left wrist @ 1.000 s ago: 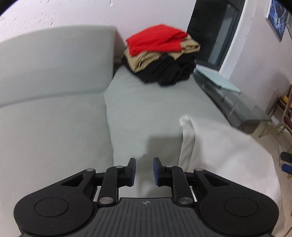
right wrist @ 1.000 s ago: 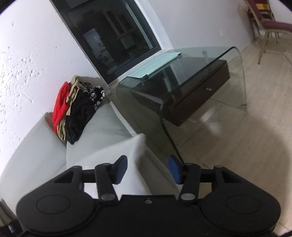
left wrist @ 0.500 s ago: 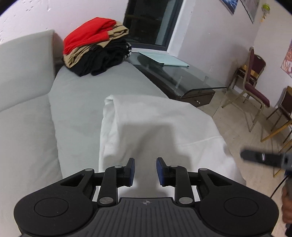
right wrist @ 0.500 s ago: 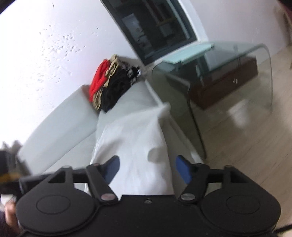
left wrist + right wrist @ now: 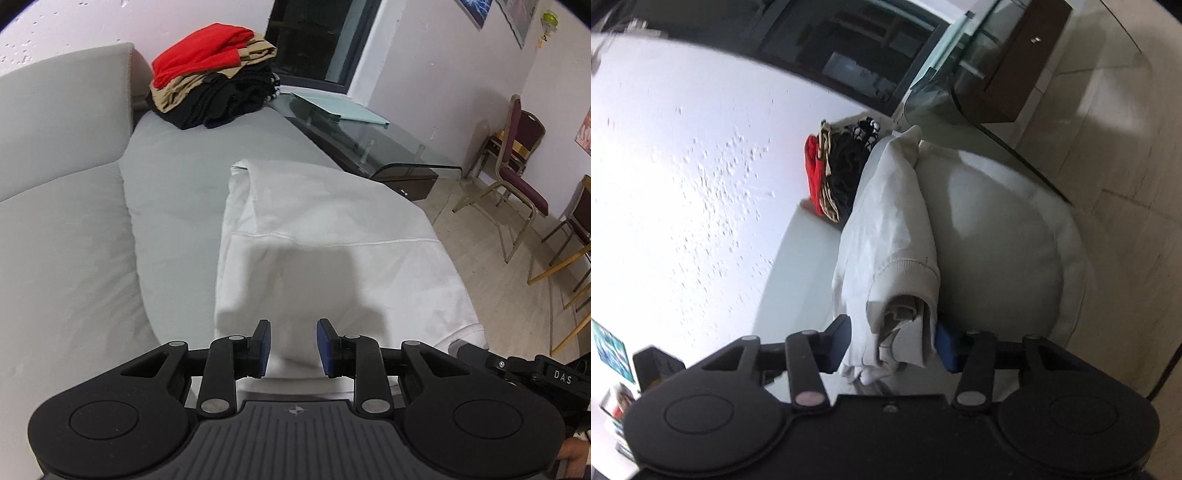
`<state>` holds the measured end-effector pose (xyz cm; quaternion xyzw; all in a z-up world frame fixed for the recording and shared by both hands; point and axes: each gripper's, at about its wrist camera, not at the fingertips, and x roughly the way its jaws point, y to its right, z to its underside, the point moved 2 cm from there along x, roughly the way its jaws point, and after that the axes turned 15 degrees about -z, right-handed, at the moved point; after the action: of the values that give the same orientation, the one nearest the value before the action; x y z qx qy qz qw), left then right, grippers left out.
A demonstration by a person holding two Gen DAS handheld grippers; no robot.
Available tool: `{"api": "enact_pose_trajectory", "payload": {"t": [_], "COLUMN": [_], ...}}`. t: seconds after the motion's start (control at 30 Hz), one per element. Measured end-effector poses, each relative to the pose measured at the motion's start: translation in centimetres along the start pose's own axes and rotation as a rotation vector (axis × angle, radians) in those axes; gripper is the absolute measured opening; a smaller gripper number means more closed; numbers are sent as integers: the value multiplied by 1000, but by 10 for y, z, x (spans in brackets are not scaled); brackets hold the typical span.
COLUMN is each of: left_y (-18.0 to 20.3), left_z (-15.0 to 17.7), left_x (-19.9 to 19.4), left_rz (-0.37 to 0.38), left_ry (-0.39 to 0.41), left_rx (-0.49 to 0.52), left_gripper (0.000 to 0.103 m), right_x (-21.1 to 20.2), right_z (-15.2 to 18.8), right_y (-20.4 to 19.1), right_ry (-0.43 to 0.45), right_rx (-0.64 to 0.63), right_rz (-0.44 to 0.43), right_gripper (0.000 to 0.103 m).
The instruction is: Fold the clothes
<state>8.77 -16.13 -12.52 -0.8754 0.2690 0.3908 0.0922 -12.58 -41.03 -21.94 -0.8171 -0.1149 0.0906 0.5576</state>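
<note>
A white sweatshirt (image 5: 332, 251) lies spread along the front of the grey sofa seat (image 5: 177, 184). My left gripper (image 5: 292, 345) is open, its fingers apart just above the garment's near edge. In the right wrist view the sweatshirt's ribbed hem (image 5: 905, 295) is bunched between the fingers of my right gripper (image 5: 892, 338), which stand wide on either side of the cloth. The right gripper's body (image 5: 535, 373) shows at the lower right of the left wrist view.
A pile of folded red, tan and black clothes (image 5: 214, 81) sits at the sofa's far end. A glass coffee table (image 5: 369, 136) stands right of the sofa. Chairs (image 5: 517, 166) line the right wall. The sofa backrest (image 5: 62, 110) rises on the left.
My left gripper moved closer over the white sweatshirt and opened a little wider. My right gripper swung in and rolled, and the sweatshirt's hem now sits between its fingers.
</note>
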Motion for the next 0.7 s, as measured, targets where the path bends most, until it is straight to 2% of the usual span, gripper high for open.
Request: {"api": "enact_pose_trajectory", "payload": {"t": [0.13, 0.17, 0.2, 0.27, 0.33, 0.37, 0.43, 0.5, 0.57, 0.67, 0.7], "left_y": [-7, -9, -13, -20, -25, -27, -30, -30, -28, -22, -20], "left_z": [1, 0, 0, -1, -1, -1, 0, 1, 3, 1, -1], "left_x": [-5, -7, -9, -13, -15, -14, -11, -7, -3, 2, 5], "left_rz": [-27, -34, -42, -56, -61, -60, -54, -45, -40, -29, -25], "left_ry": [5, 12, 15, 21, 24, 21, 9, -8, -16, -15, -14], "left_rx": [-18, -22, -30, -45, -54, -60, -73, -81, -74, -60, -56], "left_gripper": [26, 26, 26, 26, 26, 26, 26, 26, 26, 26, 26], "right_x": [16, 19, 23, 24, 12, 7, 2, 0, -6, -26, -28], "right_z": [12, 13, 13, 8, 2, -2, -7, -9, -9, -14, -19], "right_y": [1, -2, -5, -12, -31, -42, -56, -62, -68, -80, -85], "right_ry": [47, 46, 44, 43, 77, 85, 63, 2, -29, 63, 96], "right_rx": [11, 14, 17, 97, 55, 20, -43, -88, -135, -214, -259], "right_rz": [-7, 13, 33, 45, 68, 91, 219, 377, 455, 521, 531], "right_gripper": [48, 45, 24, 19, 18, 19, 30, 66, 66, 64, 51]}}
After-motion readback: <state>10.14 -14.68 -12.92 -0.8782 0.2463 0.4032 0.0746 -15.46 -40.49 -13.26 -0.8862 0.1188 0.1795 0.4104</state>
